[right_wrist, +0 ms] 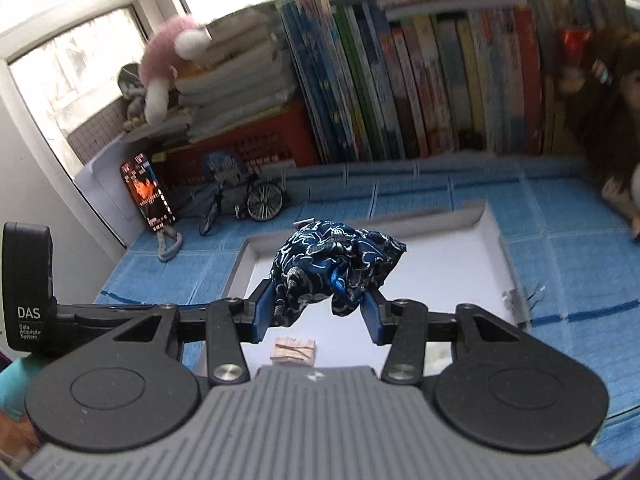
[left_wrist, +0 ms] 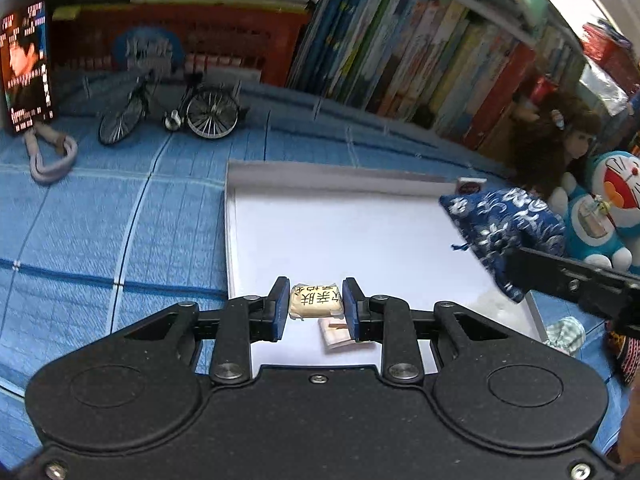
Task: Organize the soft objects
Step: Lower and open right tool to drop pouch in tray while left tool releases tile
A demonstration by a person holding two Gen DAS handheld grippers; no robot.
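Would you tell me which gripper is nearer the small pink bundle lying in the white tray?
Left, by the look of it. The left gripper hangs just above the pink bundle, gripping a cream packet. The right gripper holds the blue pouch, seemingly farther off.

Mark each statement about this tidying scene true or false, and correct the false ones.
1. The left gripper is shut on a small cream packet. True.
2. The right gripper holds a pink plush toy. False: it holds a dark blue patterned pouch.
3. The white tray lies on a blue checked cloth. True.
4. The tray is completely empty. False: a small folded item lies in it.
5. The model bicycle stands inside the tray. False: it stands on the cloth beyond it.
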